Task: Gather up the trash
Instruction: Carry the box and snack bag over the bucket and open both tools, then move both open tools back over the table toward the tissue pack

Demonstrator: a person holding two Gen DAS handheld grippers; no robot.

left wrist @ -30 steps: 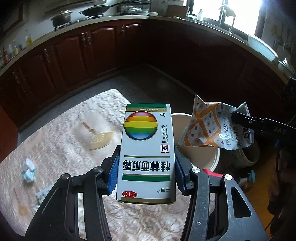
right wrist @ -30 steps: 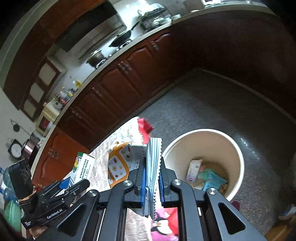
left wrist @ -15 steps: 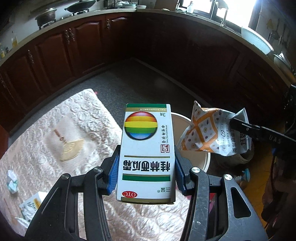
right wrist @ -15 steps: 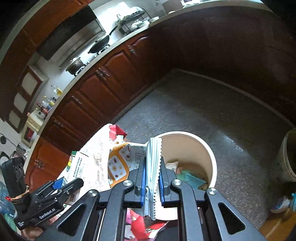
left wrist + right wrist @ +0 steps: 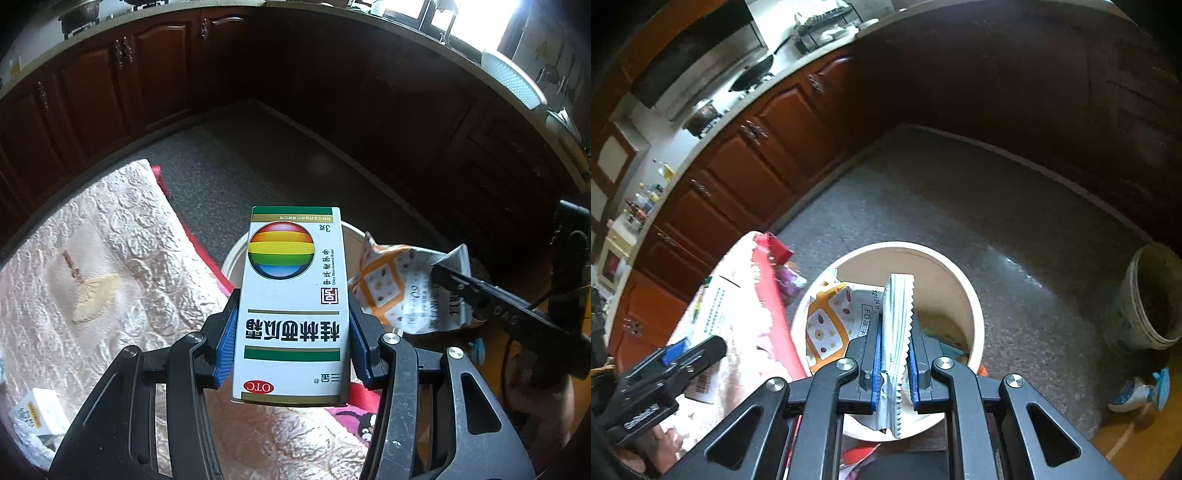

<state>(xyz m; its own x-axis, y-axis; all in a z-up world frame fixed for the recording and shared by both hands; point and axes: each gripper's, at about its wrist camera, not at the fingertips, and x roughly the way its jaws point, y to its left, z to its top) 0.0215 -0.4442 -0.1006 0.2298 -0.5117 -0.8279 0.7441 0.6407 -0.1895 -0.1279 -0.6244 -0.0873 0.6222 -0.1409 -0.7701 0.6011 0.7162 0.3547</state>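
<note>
My left gripper (image 5: 291, 325) is shut on a white medicine box (image 5: 291, 306) with a rainbow ball and green stripes, held above the near rim of a cream trash bucket (image 5: 236, 258). My right gripper (image 5: 894, 328) is shut on the serrated edge of an orange-and-white snack bag (image 5: 827, 325), which hangs over the bucket (image 5: 945, 273). In the left wrist view the same bag (image 5: 402, 291) sits right of the box, pinched by the right gripper (image 5: 439, 267). The bucket holds several pieces of trash.
A pale quilted cloth (image 5: 92, 266) with a red border covers the surface left of the bucket; a small white carton (image 5: 37, 413) lies on it. Dark wooden cabinets (image 5: 768, 147) ring the grey floor (image 5: 960, 199). A second dirty pail (image 5: 1148, 299) stands at the right.
Both grippers have sunk and moved towards the bucket with their loads. The snack bag now hangs over the bucket's opening, and the bucket looks larger in the right wrist view.
</note>
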